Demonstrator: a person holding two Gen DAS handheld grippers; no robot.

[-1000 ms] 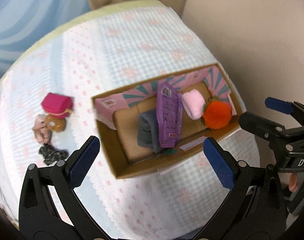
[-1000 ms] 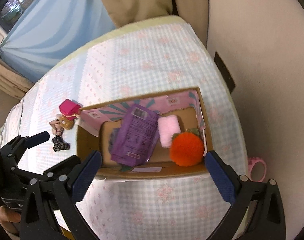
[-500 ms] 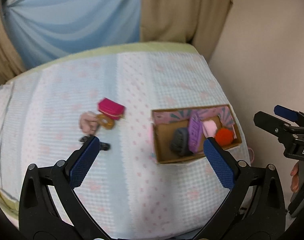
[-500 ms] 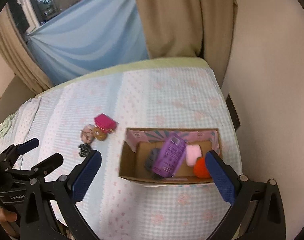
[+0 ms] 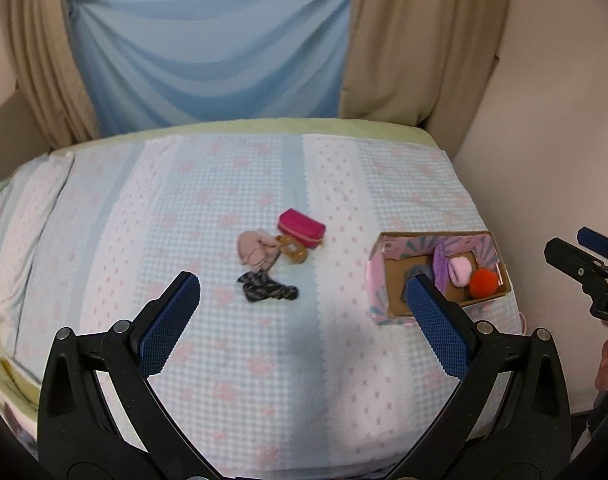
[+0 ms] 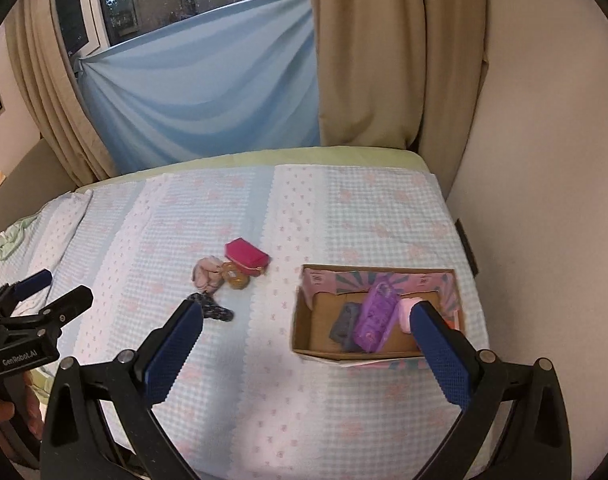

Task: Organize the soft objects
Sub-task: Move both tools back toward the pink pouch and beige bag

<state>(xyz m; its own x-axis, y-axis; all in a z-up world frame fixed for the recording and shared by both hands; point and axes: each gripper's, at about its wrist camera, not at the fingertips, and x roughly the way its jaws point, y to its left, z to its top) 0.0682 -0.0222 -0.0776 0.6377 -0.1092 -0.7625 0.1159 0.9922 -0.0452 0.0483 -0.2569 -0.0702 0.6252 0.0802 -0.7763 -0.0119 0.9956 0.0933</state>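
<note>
Hovering over the bed, both grippers gape wide and hold nothing.

Nearest the left gripper (image 5: 302, 322), with its blue-padded fingers spread apart, lies a crumpled black patterned cloth (image 5: 267, 290) on the pale blue checked bedspread (image 5: 208, 208); just beyond it sit a bunched beige-pink fabric piece (image 5: 257, 250), a small amber-brown ring-shaped toy (image 5: 293, 249) touching it, and a magenta zip pouch (image 5: 301, 227) right behind. The right gripper (image 6: 306, 350), equally splayed, looks down on an open cardboard box with a pink and teal printed lining (image 6: 378, 278), near the bed's right edge, well apart from the loose cluster. Inside the box are a folded grey cloth (image 6: 346, 326), a purple printed packet (image 6: 376, 316) leaning across the middle, a fluffy pale pink roll (image 5: 460, 270) and a fuzzy orange pompom (image 5: 484, 283) at the far end.
</note>
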